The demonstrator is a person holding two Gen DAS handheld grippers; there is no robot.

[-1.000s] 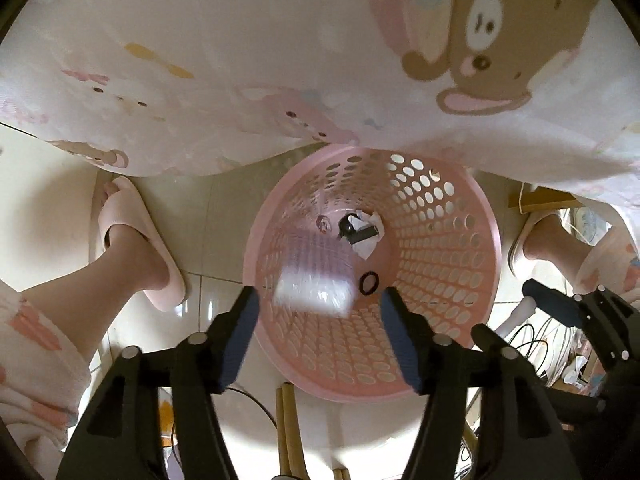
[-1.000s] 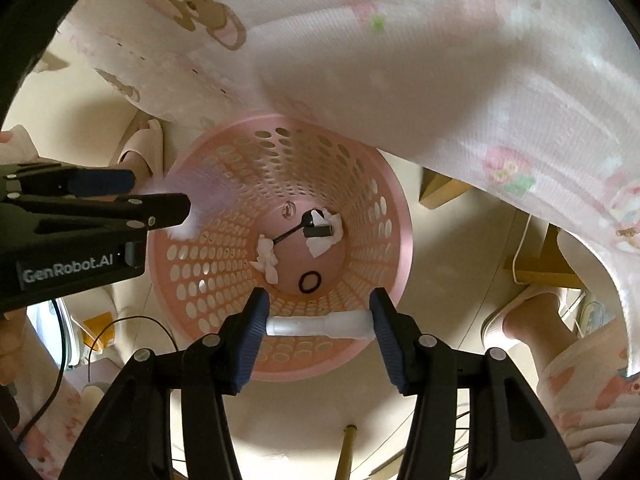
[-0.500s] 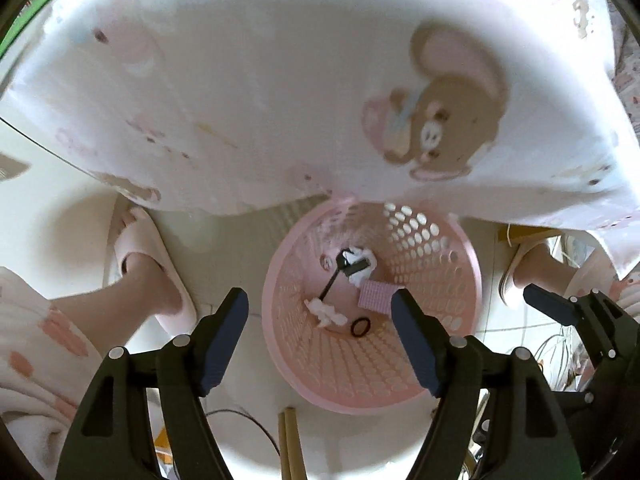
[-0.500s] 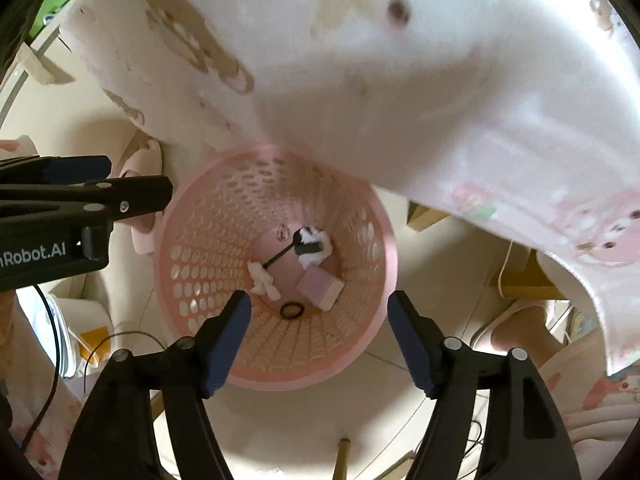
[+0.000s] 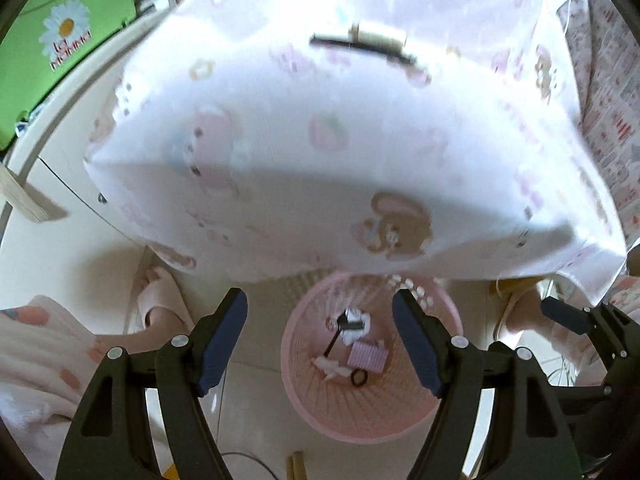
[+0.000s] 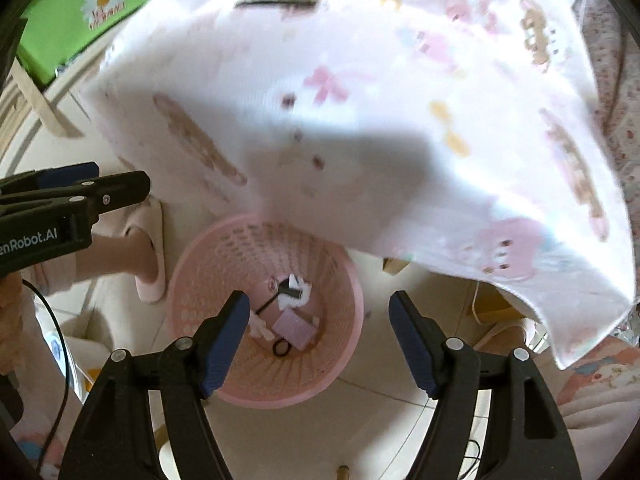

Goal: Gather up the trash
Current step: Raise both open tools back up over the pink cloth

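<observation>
Both jaws stand apart, nothing between them. The left gripper and right gripper are seen above the pink basket, which sits on the tiled floor under the edge of the cloth-covered counter. Over the last second both sets of jaws have been opening, the right more so.

Trash collected so far lies at the basket bottom: a pink ribbed packet, a black ring, white crumpled scraps and a thin black stick.

Still on the counter, at about 12 o'clock in both views: a cream spool with a dark rod lying beside or under it; blurred, exact relation cannot be told.

Step in hand, as judged: return to the counter for the next piece.
- Jaws to be kept wide until the piece is straddled.
- The rod, being thin and flat on cloth, is best approached steeply and across its length, so that cloth is not pinched.
- The spool may roll if nudged.
</observation>
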